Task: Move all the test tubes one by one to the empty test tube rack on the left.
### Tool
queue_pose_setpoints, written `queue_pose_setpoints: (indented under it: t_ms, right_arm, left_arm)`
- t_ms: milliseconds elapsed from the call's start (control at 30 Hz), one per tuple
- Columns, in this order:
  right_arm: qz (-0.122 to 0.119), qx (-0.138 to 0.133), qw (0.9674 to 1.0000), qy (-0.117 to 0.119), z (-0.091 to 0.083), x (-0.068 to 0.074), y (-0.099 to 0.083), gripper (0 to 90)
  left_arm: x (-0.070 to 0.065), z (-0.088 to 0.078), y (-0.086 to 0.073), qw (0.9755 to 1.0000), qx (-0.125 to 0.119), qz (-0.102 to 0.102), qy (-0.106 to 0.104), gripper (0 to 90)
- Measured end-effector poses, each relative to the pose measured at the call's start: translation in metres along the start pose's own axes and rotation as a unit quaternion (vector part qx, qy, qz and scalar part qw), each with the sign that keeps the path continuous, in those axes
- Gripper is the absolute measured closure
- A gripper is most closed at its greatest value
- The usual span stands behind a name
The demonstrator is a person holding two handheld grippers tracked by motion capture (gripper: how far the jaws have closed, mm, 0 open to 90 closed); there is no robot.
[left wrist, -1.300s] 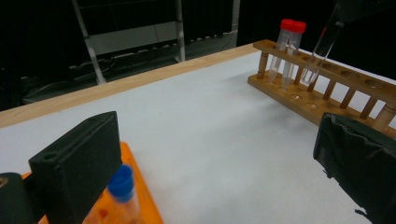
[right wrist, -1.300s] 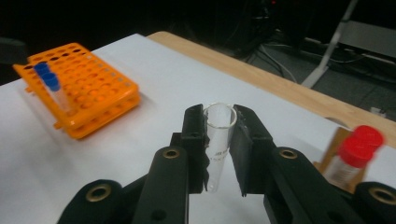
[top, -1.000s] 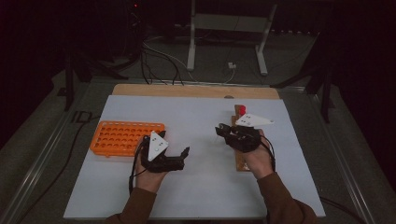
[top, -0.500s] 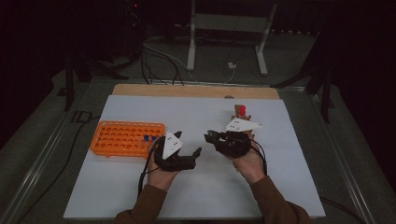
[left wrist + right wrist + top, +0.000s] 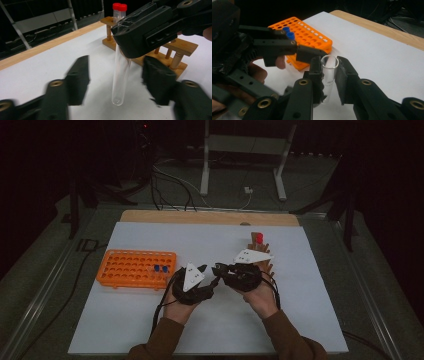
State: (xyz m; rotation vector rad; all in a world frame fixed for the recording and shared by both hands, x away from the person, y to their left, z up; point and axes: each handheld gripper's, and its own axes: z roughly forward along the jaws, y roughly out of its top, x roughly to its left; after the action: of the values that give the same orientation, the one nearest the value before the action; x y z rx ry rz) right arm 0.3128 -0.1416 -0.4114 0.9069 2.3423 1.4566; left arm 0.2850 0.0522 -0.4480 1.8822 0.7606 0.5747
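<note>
Jaws of the right gripper (image 5: 329, 72) clamp the glass tube (image 5: 328, 75); left gripper (image 5: 116, 80) jaws, just closing, straddle it untouched.

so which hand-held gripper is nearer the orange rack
Left. The left hand-held gripper sits just off the orange rack's near right corner; the right hand-held gripper, shut on a clear test tube, is farther right, by the wooden rack.

High view looks forward and down over the whole desk (image 5: 150, 330); both gripper views, close in, share one clear test tube (image 5: 121, 75).
</note>
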Motion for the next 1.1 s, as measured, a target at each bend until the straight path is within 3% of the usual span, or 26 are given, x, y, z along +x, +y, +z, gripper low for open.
queue_pose_setpoints:
  t_ms: [333, 600, 700, 867, 1100]
  right_arm:
    - [0.0, 0.001, 1.0, 0.004, 0.002, 0.002, 0.0, 76.6]
    - [-0.001, 0.001, 1.0, 0.006, 0.001, 0.002, 0.0, 75.7]
    - [0.005, -0.01, 0.9999, 0.002, -0.002, -0.001, 0.0, 62.4]
    - [0.027, -0.018, 0.9995, 0.004, -0.008, -0.012, -0.001, 41.6]
    - [0.031, -0.013, 0.9982, -0.049, -0.013, -0.023, -0.009, 18.1]
  left_arm:
    - [-0.002, 0.002, -0.001, 0.9999, 0.001, 0.003, -0.016, 73.2]
    - [-0.001, 0.001, -0.001, 0.9998, 0.0, 0.001, -0.02, 76.0]
    - [0.001, 0.002, -0.002, 0.9999, 0.007, -0.001, -0.014, 76.2]
    - [0.01, -0.002, -0.007, 0.9996, 0.013, -0.024, 0.0, 76.3]
    - [0.017, -0.012, -0.011, 0.9994, 0.013, -0.031, 0.007, 76.3]
